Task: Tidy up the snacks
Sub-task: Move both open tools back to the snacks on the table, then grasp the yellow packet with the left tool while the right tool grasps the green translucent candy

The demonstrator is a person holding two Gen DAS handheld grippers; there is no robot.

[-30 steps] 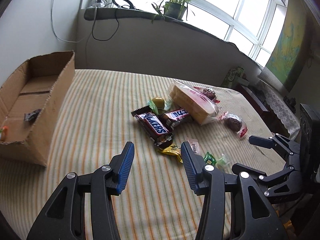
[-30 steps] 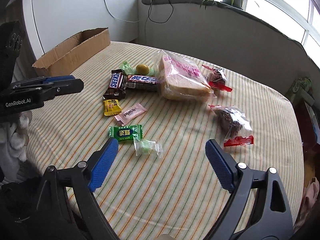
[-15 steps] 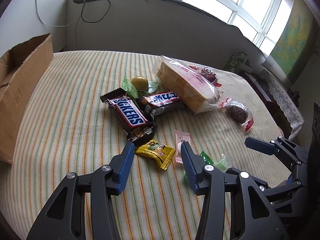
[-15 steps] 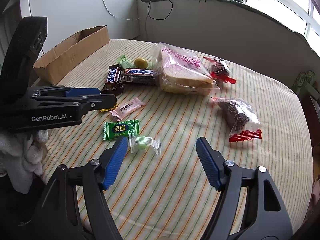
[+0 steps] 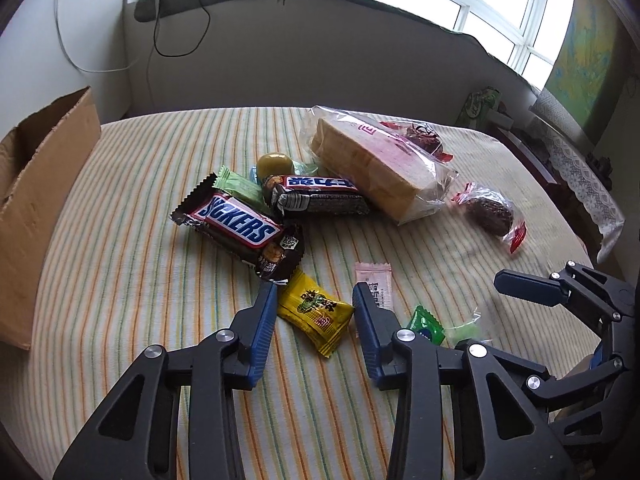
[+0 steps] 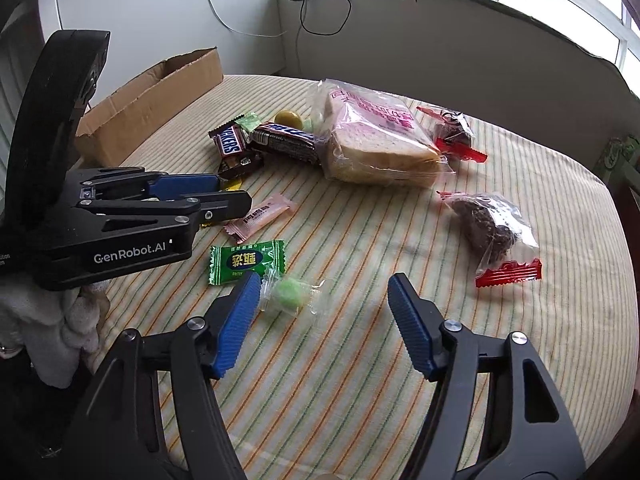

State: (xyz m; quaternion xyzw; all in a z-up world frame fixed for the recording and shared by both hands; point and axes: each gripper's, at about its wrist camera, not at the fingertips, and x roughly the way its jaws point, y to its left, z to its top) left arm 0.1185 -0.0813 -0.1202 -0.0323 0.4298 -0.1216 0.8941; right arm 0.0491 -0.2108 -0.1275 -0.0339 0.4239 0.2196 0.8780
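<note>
Your left gripper point(image 5: 314, 296) was closing its jaws around the yellow candy packet point(image 5: 316, 312), which lay between the 2 blue pads without clear contact. Just beyond that packet sat the Snickers bar point(image 5: 240, 230), and just right of the packet the pink sachet point(image 5: 374, 280). Further right of the packet, your right gripper point(image 5: 532, 290) reached in over the striped tablecloth point(image 5: 120, 260).

Daylit windows point(image 5: 496, 12) above a grey ledge point(image 5: 360, 0); white wall point(image 6: 160, 8) left.
</note>
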